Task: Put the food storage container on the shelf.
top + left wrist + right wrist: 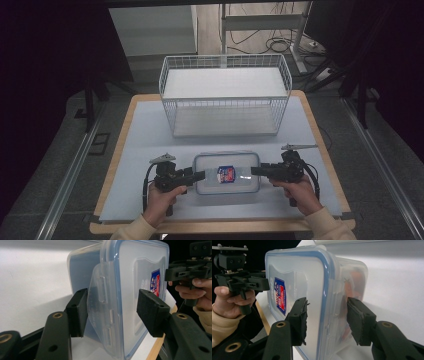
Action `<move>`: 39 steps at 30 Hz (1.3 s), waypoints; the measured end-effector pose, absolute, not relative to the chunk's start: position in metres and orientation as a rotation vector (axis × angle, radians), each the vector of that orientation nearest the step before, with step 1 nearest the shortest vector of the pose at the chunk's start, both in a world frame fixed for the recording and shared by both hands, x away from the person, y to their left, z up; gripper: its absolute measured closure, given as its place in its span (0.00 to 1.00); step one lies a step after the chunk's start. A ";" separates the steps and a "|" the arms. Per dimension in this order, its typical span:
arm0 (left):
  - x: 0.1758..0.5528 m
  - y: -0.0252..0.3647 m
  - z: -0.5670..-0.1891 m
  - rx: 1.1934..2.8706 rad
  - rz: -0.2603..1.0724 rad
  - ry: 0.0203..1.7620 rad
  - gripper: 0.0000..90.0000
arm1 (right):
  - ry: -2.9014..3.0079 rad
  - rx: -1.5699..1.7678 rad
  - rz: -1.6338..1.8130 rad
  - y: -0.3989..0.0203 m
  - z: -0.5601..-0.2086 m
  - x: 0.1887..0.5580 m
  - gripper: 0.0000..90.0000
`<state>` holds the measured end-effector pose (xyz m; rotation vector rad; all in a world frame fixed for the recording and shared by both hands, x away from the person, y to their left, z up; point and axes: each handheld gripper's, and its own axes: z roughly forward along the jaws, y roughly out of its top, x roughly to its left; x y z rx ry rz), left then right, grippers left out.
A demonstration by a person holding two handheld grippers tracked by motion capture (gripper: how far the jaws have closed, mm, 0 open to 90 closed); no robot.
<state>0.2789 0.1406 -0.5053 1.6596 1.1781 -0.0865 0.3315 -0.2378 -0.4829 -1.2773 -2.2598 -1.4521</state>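
A clear plastic container (227,186) with a blue-rimmed lid and a blue and red label (227,173) lies flat on the mat near the table's front. My left gripper (199,175) has its jaws over the left end, one pad (77,312) against the latch flap and the other on the lid, shut on the container (135,272). My right gripper (255,171) straddles the right end of the container (297,272), open, with its pads (299,320) close to the lid and the latch side. Something orange (354,282) shows dimly through the wall.
A white wire basket (225,112) stands behind the container at the back of the table. A pale mat (145,140) covers the wooden tabletop. Dark floor, rails and cables surround the table. A person's hands hold both grippers from the front edge.
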 end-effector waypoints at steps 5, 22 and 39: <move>0.280 0.141 -0.502 1.661 -0.076 1.171 0.49 | -2.255 -1.279 -1.471 -0.238 -0.482 0.332 0.58; 0.287 0.141 -0.481 1.655 -0.023 1.126 0.49 | -2.283 -1.254 -1.560 -0.239 -0.462 0.335 0.58; 0.299 0.144 -0.435 1.630 0.051 1.062 0.49 | -2.326 -1.202 -1.677 -0.236 -0.416 0.343 0.58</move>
